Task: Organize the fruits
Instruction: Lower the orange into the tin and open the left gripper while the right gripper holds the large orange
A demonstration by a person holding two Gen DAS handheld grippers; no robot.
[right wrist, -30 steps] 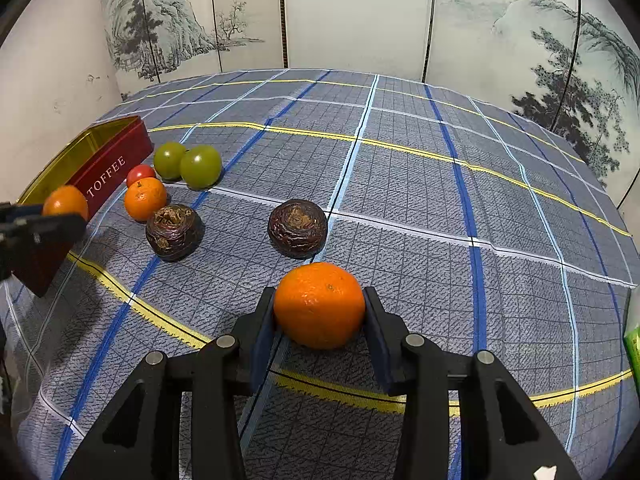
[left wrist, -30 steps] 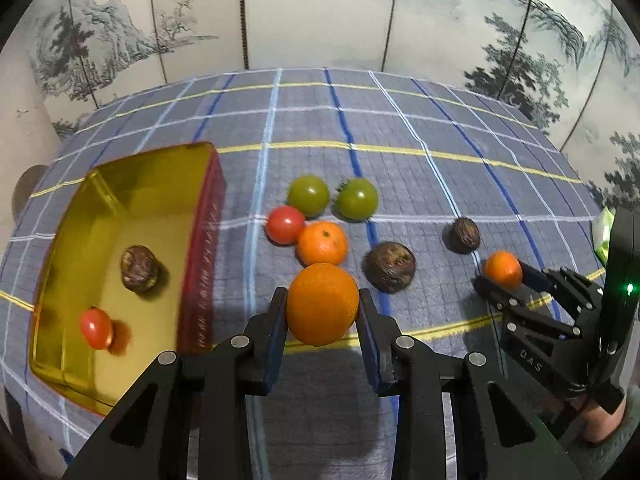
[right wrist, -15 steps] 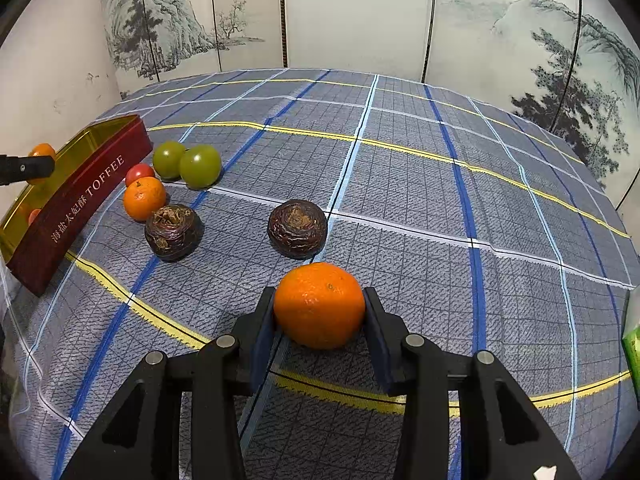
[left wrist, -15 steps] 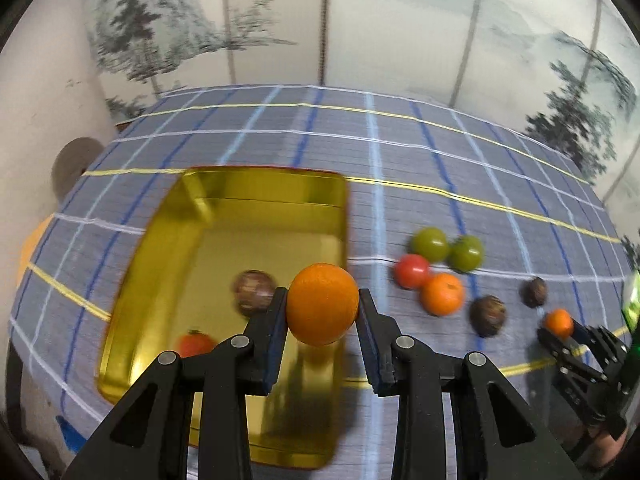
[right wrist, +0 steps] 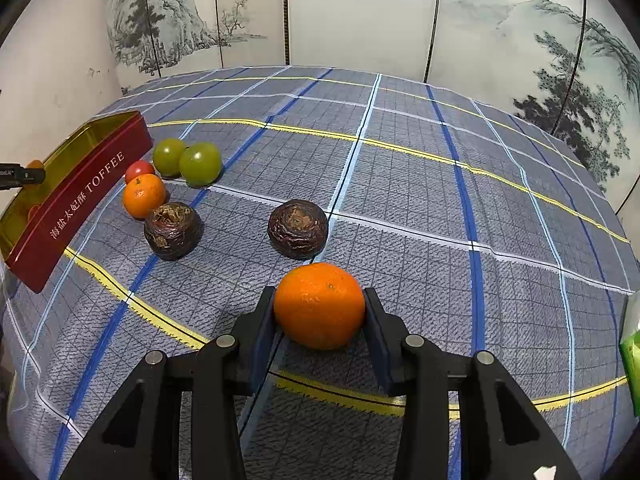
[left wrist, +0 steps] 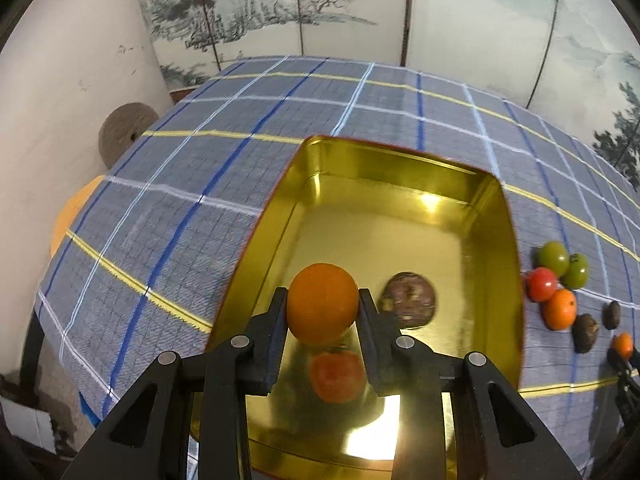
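The left gripper (left wrist: 323, 305) clamped one orange (left wrist: 322, 303) above the gold tin (left wrist: 494, 216); dropped from there it risked striking the red tomato (left wrist: 337, 376) beneath; the right gripper (right wrist: 319, 306) clasped another orange (right wrist: 319, 305) at the tablecloth (right wrist: 400, 184).

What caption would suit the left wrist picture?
Left gripper holds an orange above the gold tin, where a brown fruit lies.
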